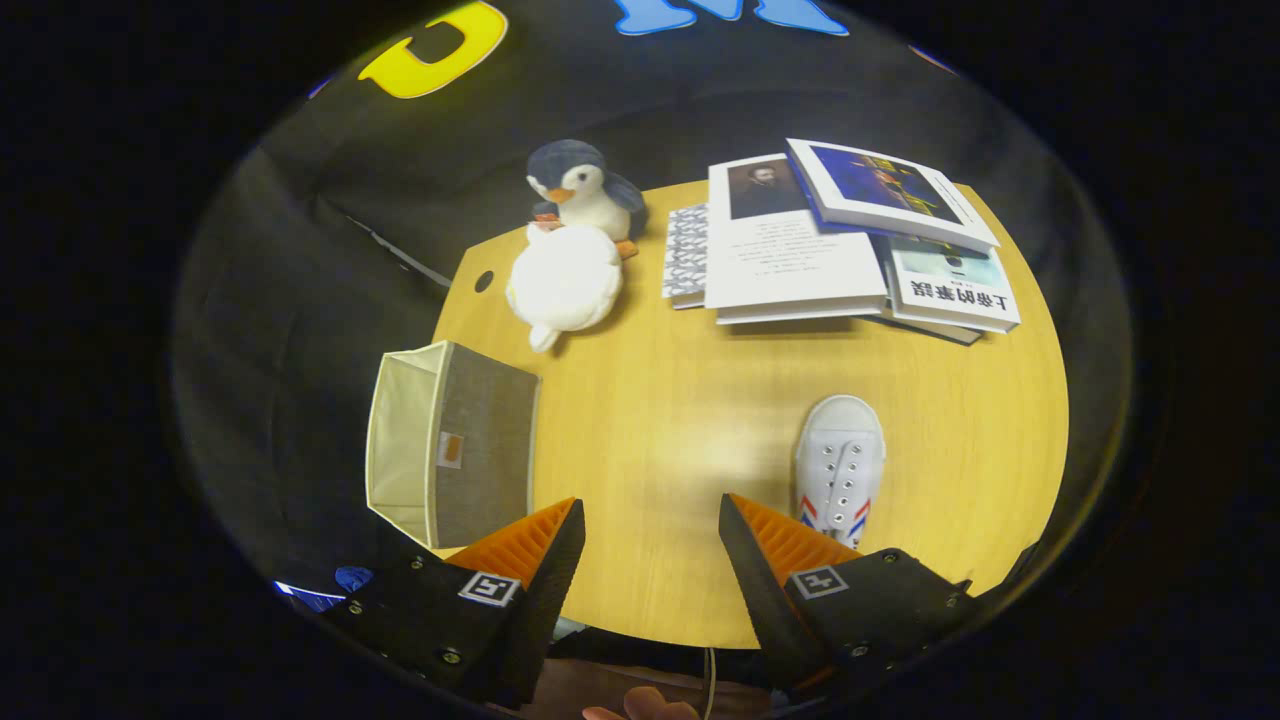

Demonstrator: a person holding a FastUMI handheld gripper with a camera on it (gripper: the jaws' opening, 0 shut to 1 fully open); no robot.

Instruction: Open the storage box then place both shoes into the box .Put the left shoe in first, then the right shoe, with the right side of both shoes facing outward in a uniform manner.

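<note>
1. setting: a round wooden table (680, 420) stands in a booth hung with black cloth; the gripper (652, 545) hangs above the near part of the table, looking down and forward.
2. task objects: the storage box (452, 445), a grey fabric bin with a pale lining, sits at the table's near left edge, just ahead of the left finger. its open mouth faces left, away from the table's middle, so it appears to lie on its side; no lid or flap is seen over the opening. what can be seen of the interior looks empty.
3. one white lace-up shoe (840, 465) with red and blue side stripes lies on the table just ahead of the right finger, toe pointing away. whether it is the left or the right shoe cannot be told from here.
4. gripper: the jaws stand wide apart, with bare tabletop between them and nothing held.
5. surroundings: beyond the box, near the far edge, a plush penguin (582, 185) stands behind a white plush toy (563, 280), the two touching. to their right lies a spread of overlapping books (840, 245).
6. progress, as judged: the box seems already open, yet no shoe is in it. both placements remain, left shoe first, each with its right side turned outward. the task is at an early stage.
</note>
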